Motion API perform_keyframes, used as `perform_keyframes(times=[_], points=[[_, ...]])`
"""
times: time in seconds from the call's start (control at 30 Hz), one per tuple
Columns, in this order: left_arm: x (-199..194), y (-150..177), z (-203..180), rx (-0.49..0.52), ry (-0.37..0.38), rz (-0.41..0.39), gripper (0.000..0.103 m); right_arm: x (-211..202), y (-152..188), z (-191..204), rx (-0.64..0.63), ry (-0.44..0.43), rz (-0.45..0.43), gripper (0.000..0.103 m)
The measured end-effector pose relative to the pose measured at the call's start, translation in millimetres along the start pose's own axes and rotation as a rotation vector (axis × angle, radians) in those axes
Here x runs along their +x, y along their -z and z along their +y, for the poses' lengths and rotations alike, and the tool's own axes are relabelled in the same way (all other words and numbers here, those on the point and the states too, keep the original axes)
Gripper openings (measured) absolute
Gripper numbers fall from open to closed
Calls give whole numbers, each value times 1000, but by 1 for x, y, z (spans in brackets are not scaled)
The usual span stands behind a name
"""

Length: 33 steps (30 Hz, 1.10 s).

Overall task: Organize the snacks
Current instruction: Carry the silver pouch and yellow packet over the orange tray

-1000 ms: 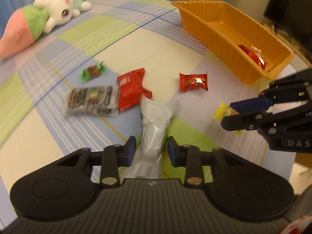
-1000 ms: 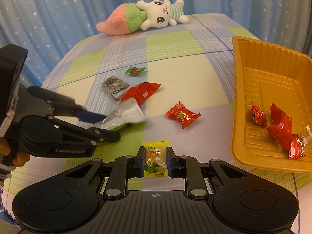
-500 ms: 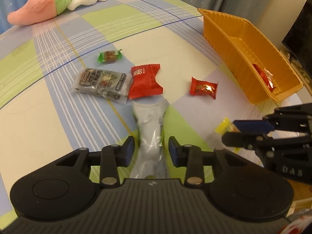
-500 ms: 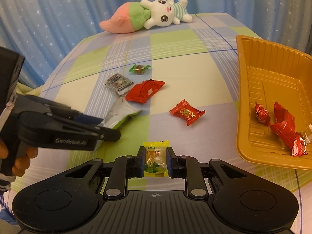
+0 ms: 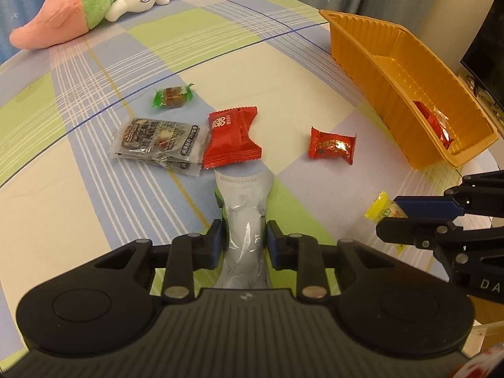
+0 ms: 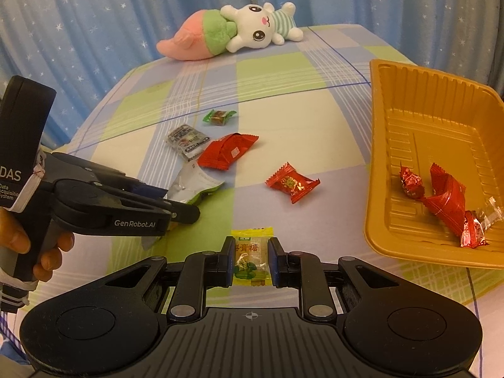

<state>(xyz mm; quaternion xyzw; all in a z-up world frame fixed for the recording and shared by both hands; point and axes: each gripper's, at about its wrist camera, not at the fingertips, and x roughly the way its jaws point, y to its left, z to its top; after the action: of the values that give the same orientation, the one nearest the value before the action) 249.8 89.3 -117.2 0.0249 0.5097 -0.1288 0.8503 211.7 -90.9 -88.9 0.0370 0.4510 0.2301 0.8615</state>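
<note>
My left gripper has a long silver snack packet between its jaws, which are closing, and both pads touch the packet's sides. The packet's far end lies on the checked cloth beside a red packet. My right gripper is shut on a small yellow candy low over the cloth. The right gripper also shows at the right edge of the left wrist view. An orange tray at the right holds a few red candies.
Loose on the cloth lie a red candy, grey-black packets and a green-wrapped sweet. A plush rabbit-carrot toy lies at the far edge before blue curtains. A person's hand holds the left gripper.
The left jaws widened around the silver packet, then narrowed onto it again, and the left view rolled a little. The packet's raised end came down to the cloth. The right gripper kept still.
</note>
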Motion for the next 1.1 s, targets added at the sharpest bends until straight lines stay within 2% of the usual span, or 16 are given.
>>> perform_keyframes(times=[0.2,0.53,0.8,1.1], points=[[-12,6,3,-34,-2,-12,26,-3,-1,1,-13,-16,-6,22],[-55,2,-10,-85,21,-92,26,-19,-8,-3,-30,-53,-32,22],[-76,-11,-50,-86,66,-141,26,-48,-11,-27,-13,-59,-66,22],[-71,-42,-112,-43,113,-169,26,-90,-16,-84,40,-23,-122,22]])
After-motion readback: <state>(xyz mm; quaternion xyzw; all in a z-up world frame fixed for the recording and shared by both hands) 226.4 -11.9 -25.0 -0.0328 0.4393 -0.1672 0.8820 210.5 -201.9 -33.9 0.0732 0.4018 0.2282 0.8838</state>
